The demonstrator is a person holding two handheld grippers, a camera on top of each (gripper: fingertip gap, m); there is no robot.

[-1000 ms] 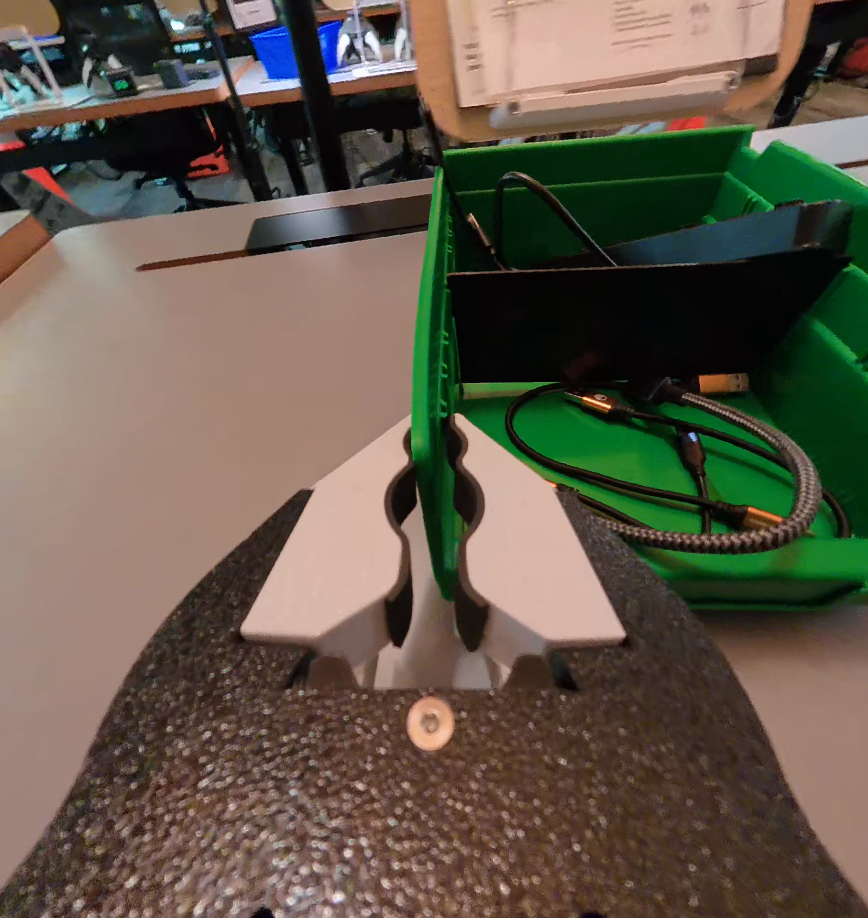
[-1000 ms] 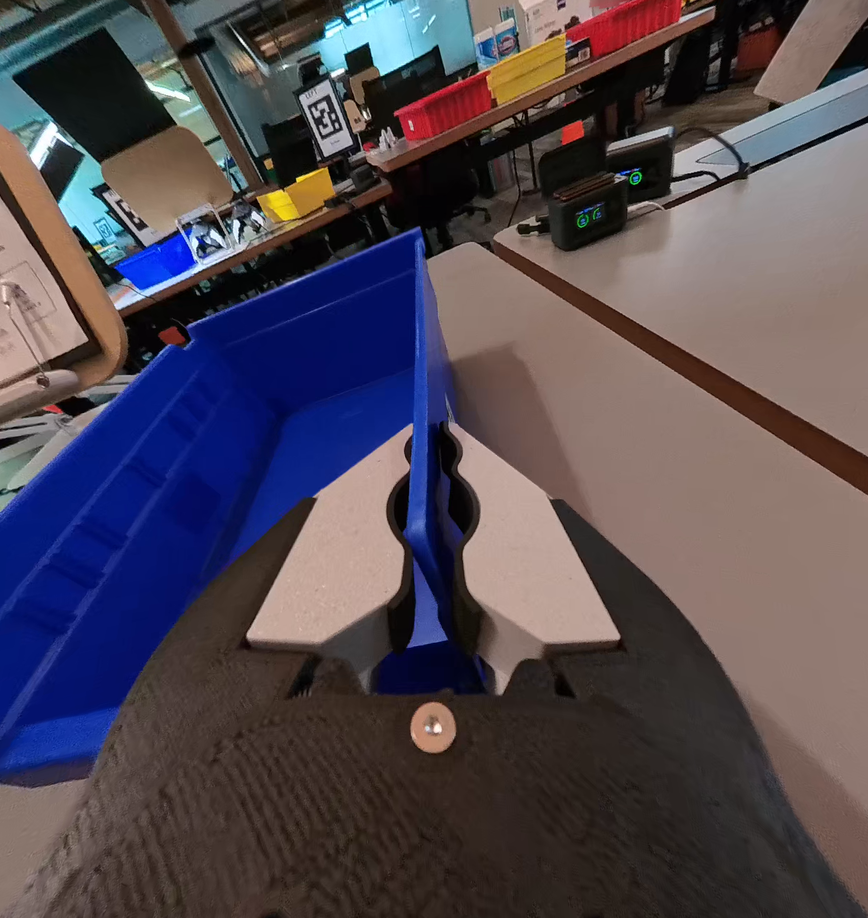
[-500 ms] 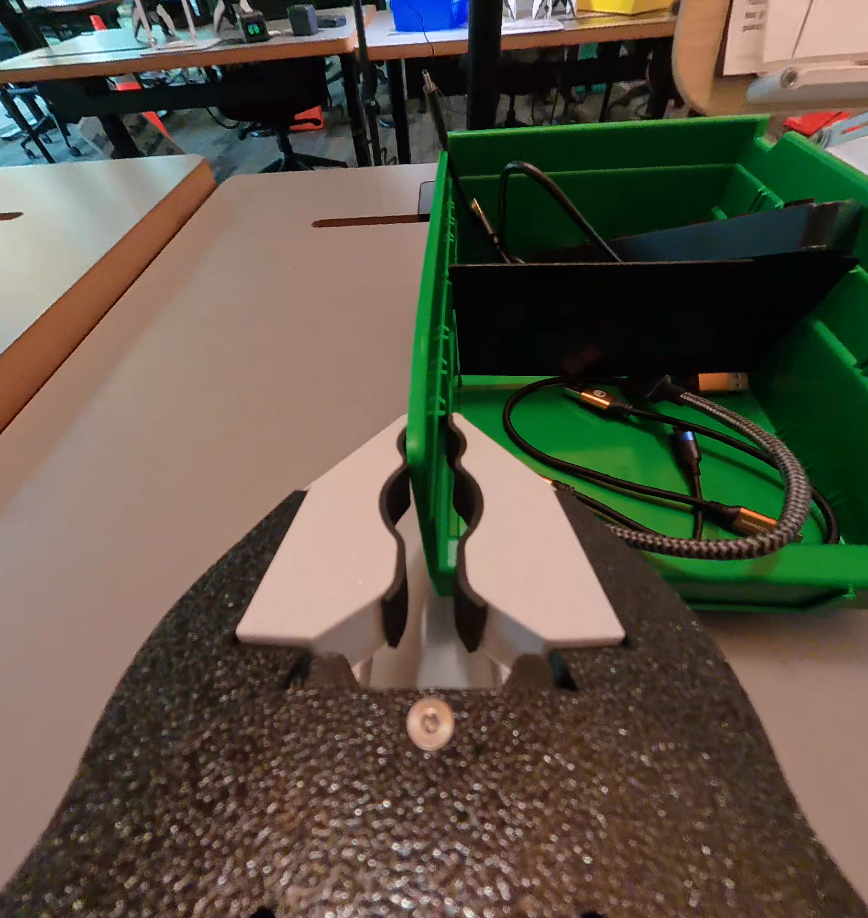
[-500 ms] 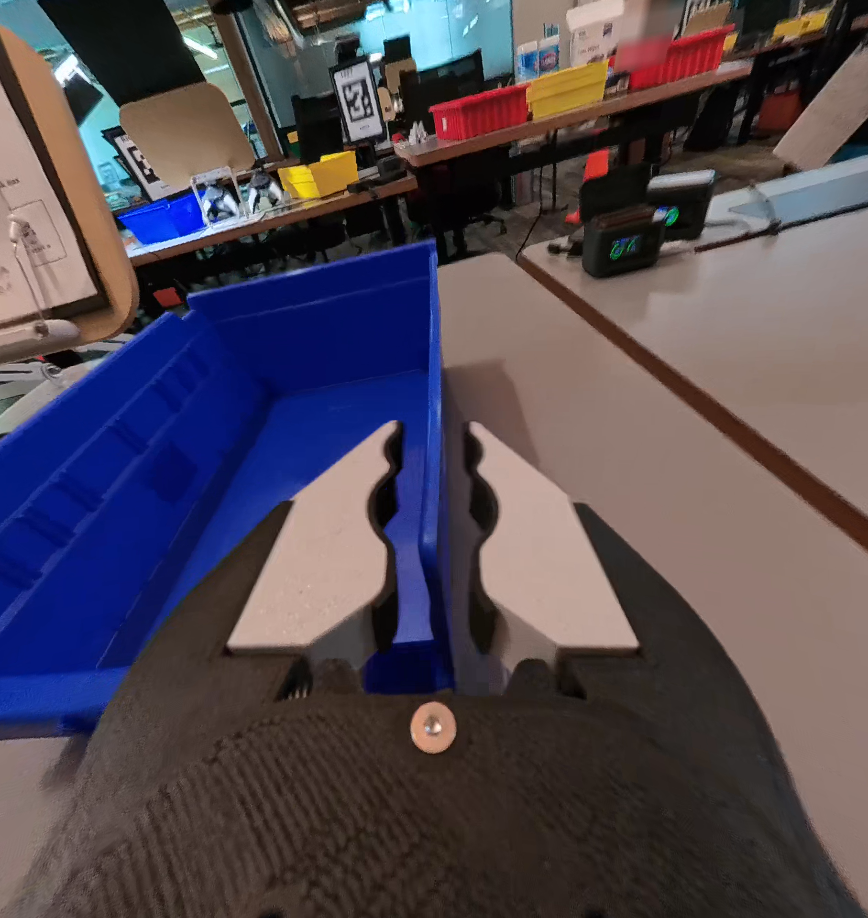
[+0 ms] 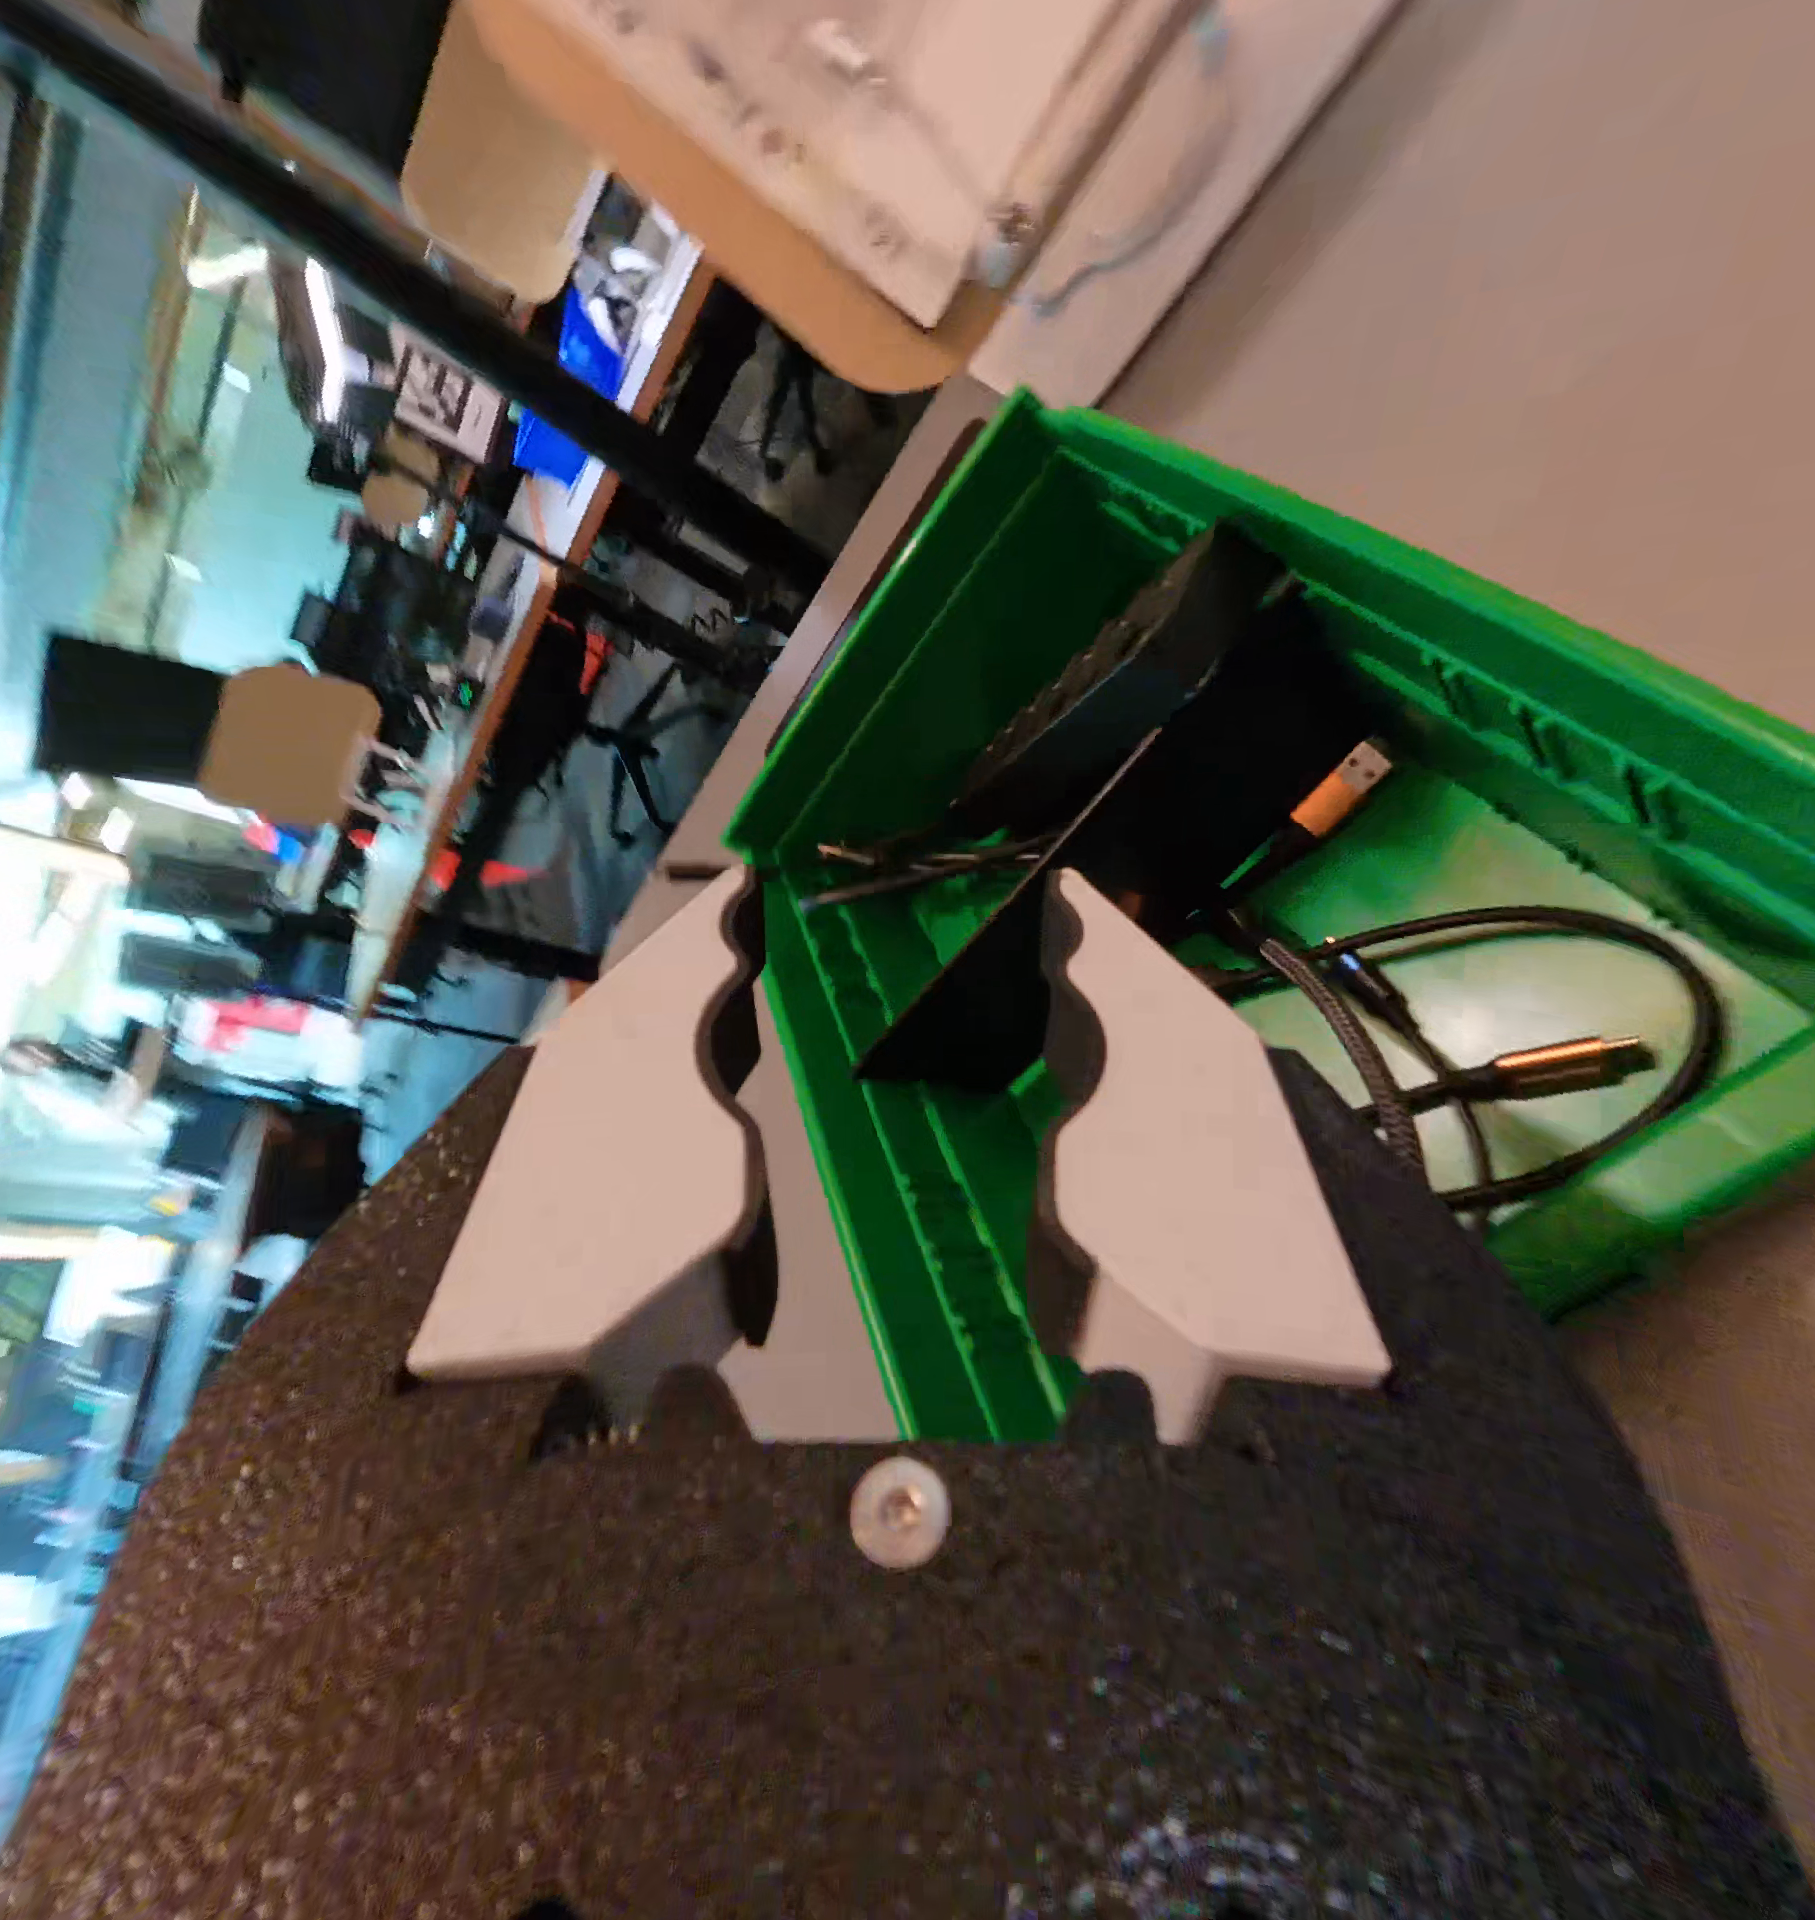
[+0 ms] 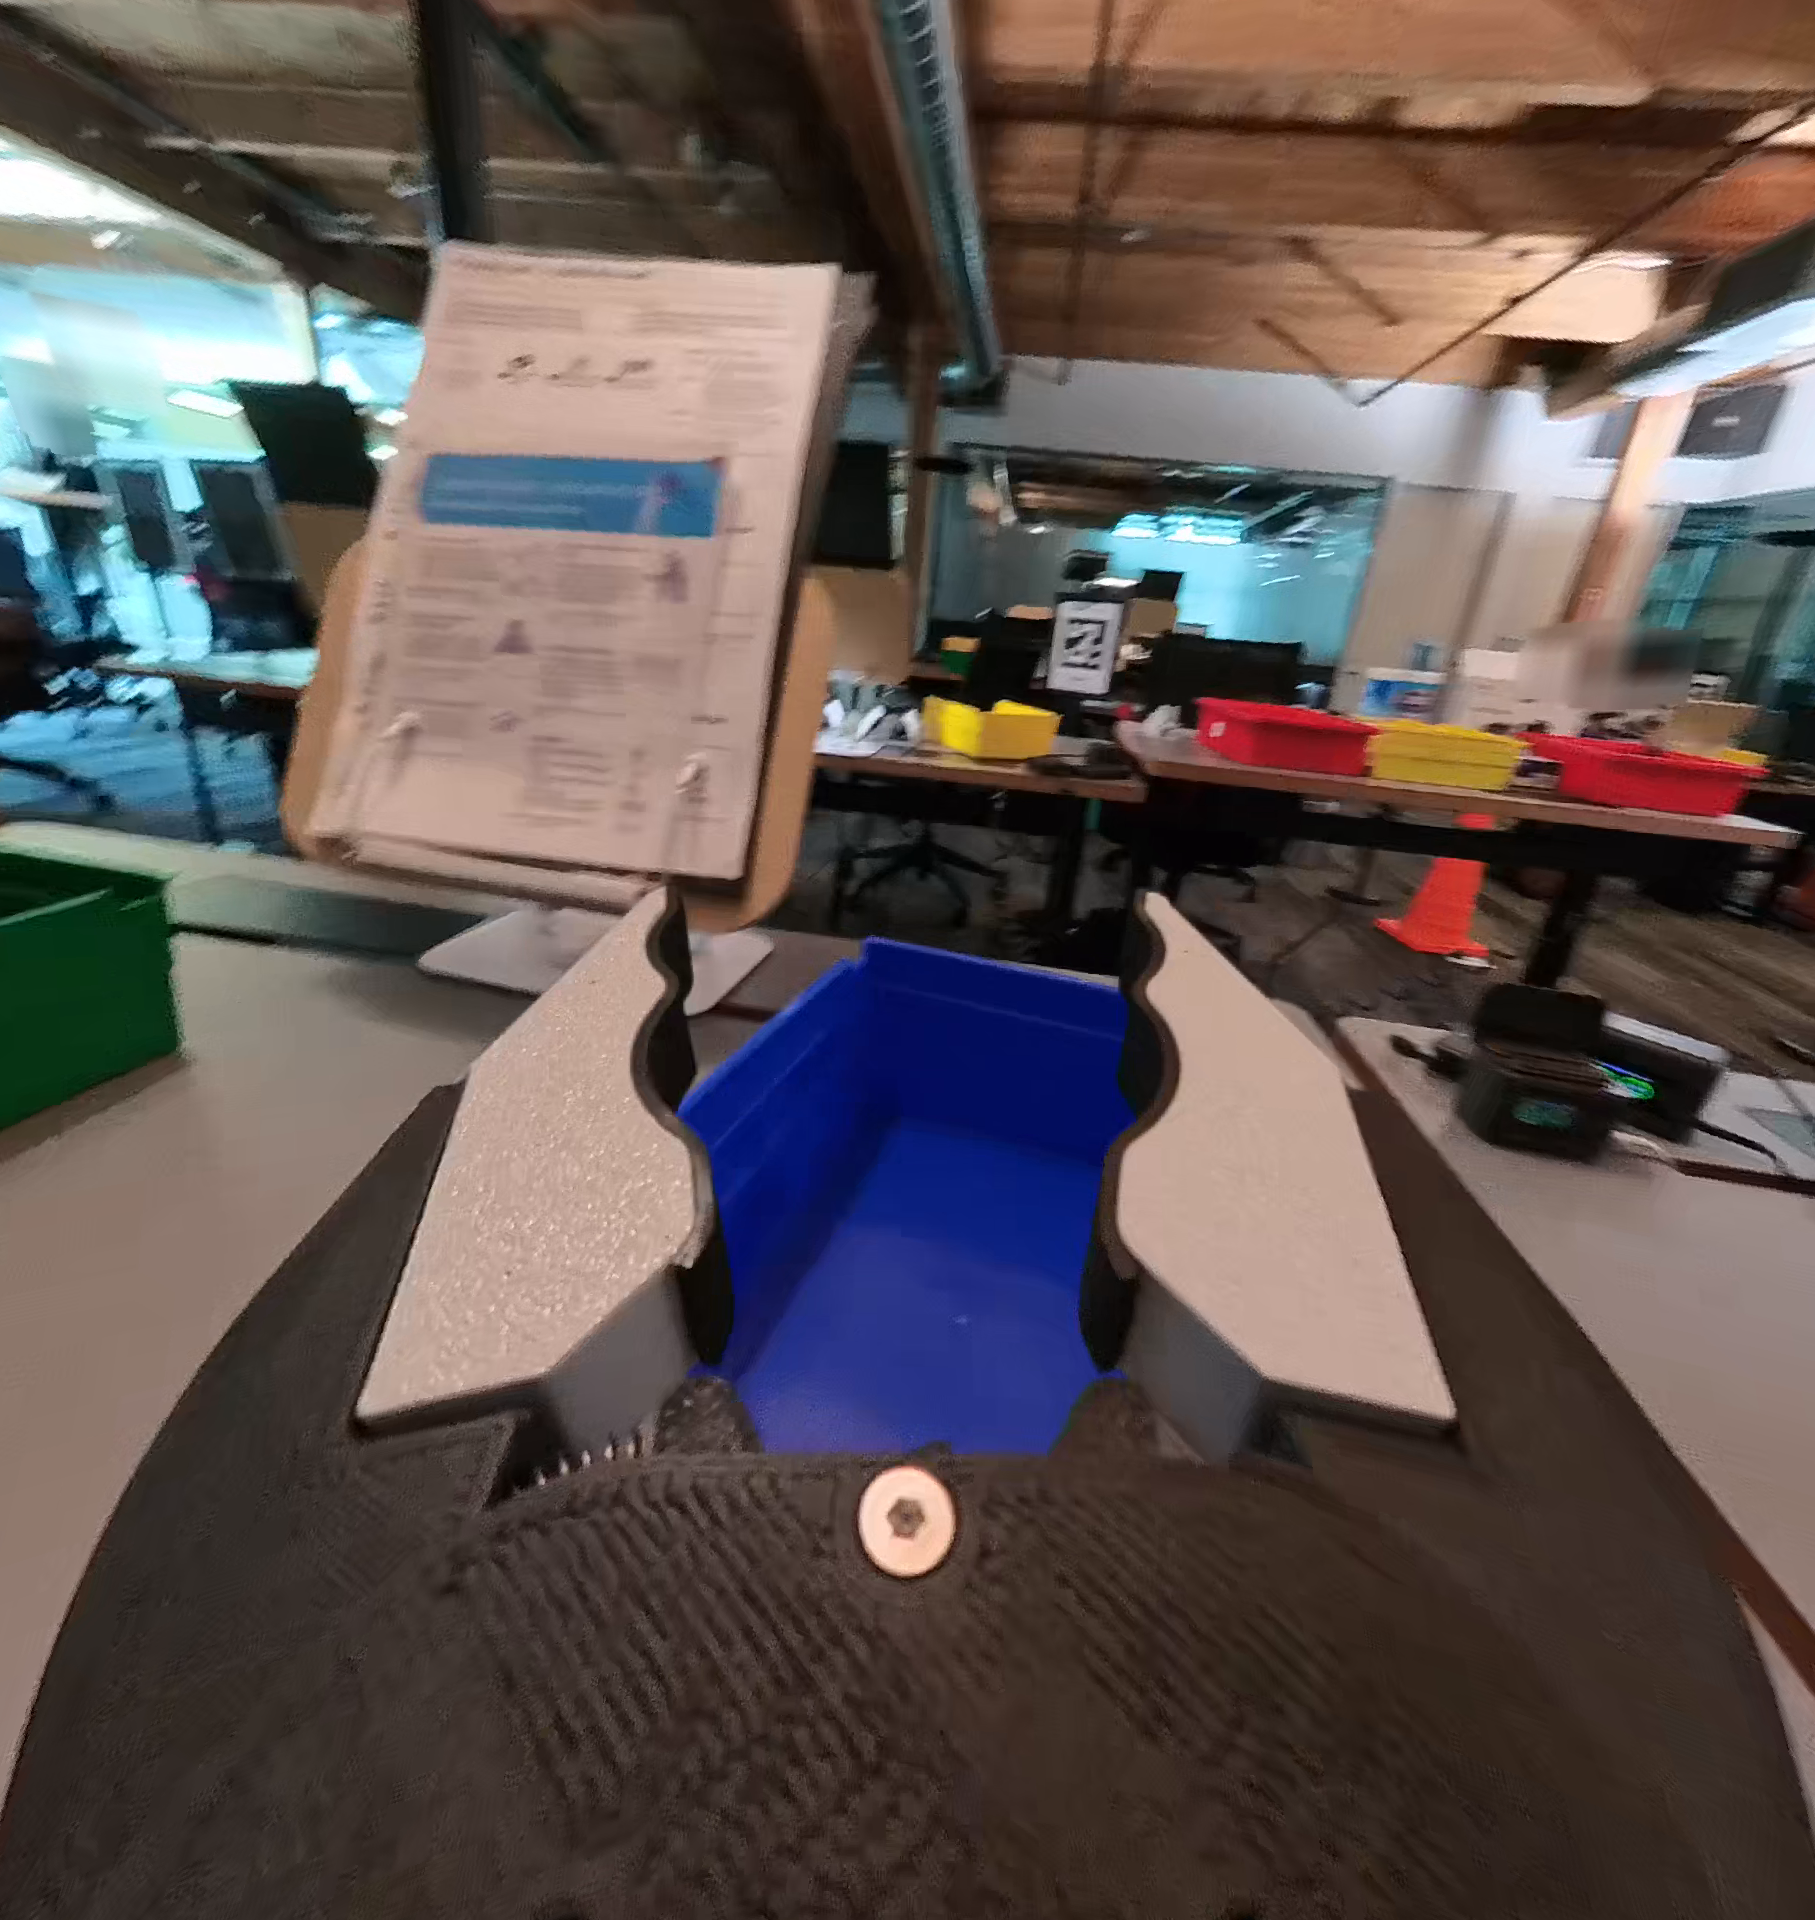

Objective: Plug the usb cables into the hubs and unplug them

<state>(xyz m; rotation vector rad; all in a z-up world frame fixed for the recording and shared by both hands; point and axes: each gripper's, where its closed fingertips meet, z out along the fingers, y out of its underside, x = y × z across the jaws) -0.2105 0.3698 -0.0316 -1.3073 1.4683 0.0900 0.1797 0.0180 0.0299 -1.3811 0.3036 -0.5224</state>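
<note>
The green bin point(image 5: 1609, 707) holds black USB cables: a braided cable point(image 5: 1329, 1029), a USB-C plug point(image 5: 1568, 1060) and an orange-sleeved USB-A plug point(image 5: 1339, 790). A black hub point(image 5: 1121, 665) leans behind a black divider point(image 5: 986, 987). My left gripper point(image 5: 900, 888) is open, and the bin's near side wall point(image 5: 882, 1143) stands loose between its jaws. The view is rolled sideways. My right gripper point(image 6: 903, 914) is open wide and empty, raised in front of the blue bin point(image 6: 913, 1195), which holds nothing.
A paper-covered document stand point(image 6: 570, 582) stands behind the blue bin on the grey table point(image 6: 207, 1143). The green bin point(image 6: 51, 997) shows at the left of the right wrist view. A black device with lit screens point(image 6: 1568, 1081) sits on the neighbouring table to the right.
Both grippers have opened and let go of the bin walls. The left has rolled sideways beside the green bin. The right has lifted back and now faces the blue bin's middle.
</note>
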